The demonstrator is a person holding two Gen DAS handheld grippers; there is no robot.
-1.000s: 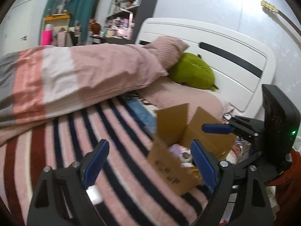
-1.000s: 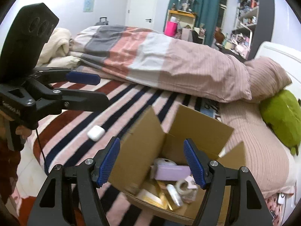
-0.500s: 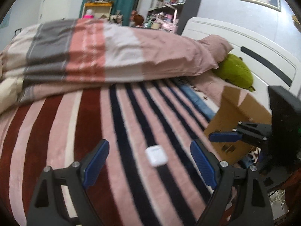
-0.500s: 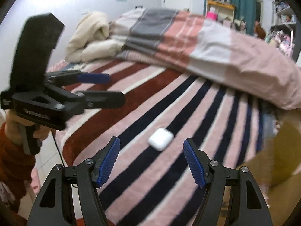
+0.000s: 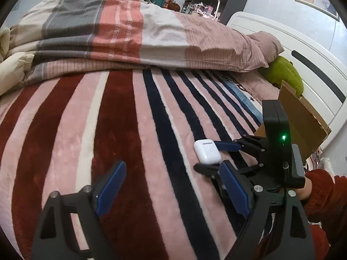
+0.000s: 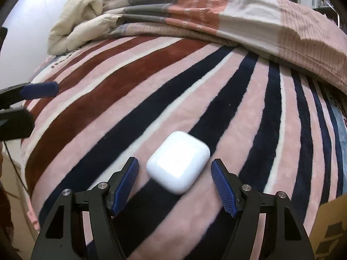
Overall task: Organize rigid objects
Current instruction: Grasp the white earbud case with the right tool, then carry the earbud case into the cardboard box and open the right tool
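A white earbud case (image 6: pixel 178 162) lies on the striped blanket (image 6: pixel 195 99). My right gripper (image 6: pixel 179 184) is open, its blue fingers on either side of the case, not closed on it. The left wrist view shows the same case (image 5: pixel 207 154) between the right gripper's fingers (image 5: pixel 225 146). My left gripper (image 5: pixel 171 190) is open and empty, to the left of the case and above the blanket. A cardboard box (image 5: pixel 301 121) stands at the right, by the headboard.
A folded pink, grey and white duvet (image 5: pixel 130 34) lies across the far side of the bed. A green plush (image 5: pixel 284 75) and a pink pillow (image 5: pixel 264 43) lie near the white headboard (image 5: pixel 314 65). A cream blanket (image 6: pixel 80 21) is heaped at far left.
Both grippers swung away from the box toward the earbud case. My right gripper has come down so that its open fingers now flank the case.
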